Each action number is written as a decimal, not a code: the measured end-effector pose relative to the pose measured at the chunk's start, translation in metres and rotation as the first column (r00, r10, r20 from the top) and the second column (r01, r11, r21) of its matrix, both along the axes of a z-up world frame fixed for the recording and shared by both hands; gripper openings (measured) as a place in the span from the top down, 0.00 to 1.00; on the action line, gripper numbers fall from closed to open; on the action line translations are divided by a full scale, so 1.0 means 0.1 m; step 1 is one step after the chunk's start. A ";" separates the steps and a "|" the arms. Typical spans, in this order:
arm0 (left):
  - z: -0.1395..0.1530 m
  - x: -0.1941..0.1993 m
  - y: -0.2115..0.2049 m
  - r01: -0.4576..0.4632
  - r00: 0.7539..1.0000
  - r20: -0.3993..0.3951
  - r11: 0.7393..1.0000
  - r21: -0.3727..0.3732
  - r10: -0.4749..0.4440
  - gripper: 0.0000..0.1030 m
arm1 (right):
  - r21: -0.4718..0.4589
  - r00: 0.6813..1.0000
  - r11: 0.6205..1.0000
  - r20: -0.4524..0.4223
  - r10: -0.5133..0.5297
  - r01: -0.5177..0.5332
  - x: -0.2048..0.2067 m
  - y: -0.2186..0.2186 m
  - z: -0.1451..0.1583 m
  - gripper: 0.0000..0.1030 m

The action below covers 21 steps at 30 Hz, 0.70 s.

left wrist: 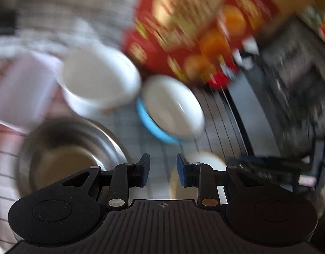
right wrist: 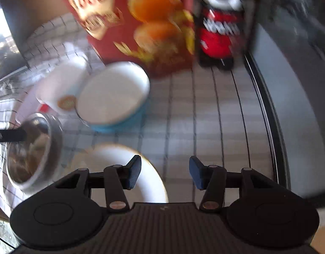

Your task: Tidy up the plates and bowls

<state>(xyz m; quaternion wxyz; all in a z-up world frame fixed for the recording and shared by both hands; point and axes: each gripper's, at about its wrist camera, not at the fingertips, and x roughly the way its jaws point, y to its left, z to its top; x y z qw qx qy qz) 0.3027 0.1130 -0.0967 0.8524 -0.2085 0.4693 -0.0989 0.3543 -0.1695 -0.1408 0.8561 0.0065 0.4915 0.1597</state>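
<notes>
Left wrist view, read from nine o'clock across: a steel bowl (left wrist: 71, 156) sits at eight o'clock, a white bowl (left wrist: 99, 80) at ten, and a white-lined bowl with a blue outside (left wrist: 173, 108) near the centre, all on a checked cloth over the surface (left wrist: 128, 122). A plate (left wrist: 204, 160) peeks out behind the left gripper (left wrist: 163, 169), whose jaws stand a little apart with nothing between them. A red box (left wrist: 183, 31) printed with oranges fills twelve o'clock.

Right wrist view shows the same dishes bunched from eight to eleven o'clock, the plate (right wrist: 120, 169) at six just under the right gripper (right wrist: 165, 172), whose jaws are apart and empty too.

My guess is that both hands are between grabs, choosing the next dish. The next move calls for steadying over one rim, likely the plate or the blue bowl, and closing on it.

Heavy blur smears everything; the plate is half hidden by each gripper, and the dark shapes at three o'clock I cannot identify.
</notes>
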 end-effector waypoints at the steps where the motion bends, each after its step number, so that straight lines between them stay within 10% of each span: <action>1: -0.05 0.02 -0.13 0.019 1.000 -0.020 1.000 0.012 -0.019 0.70 | 0.006 1.000 1.000 -0.018 -0.008 0.008 -0.02 -0.06 -0.07 0.51; 6: -0.28 0.09 -0.44 0.046 0.994 -0.104 0.995 0.085 -0.037 0.70 | 0.082 0.993 0.997 -0.119 0.005 0.005 -0.10 -0.06 -0.38 0.52; 21: -0.59 0.04 -0.44 0.020 0.978 -0.209 1.000 0.002 -0.019 0.73 | 0.140 0.985 0.987 -0.147 0.094 -0.073 -0.11 0.21 -0.46 0.59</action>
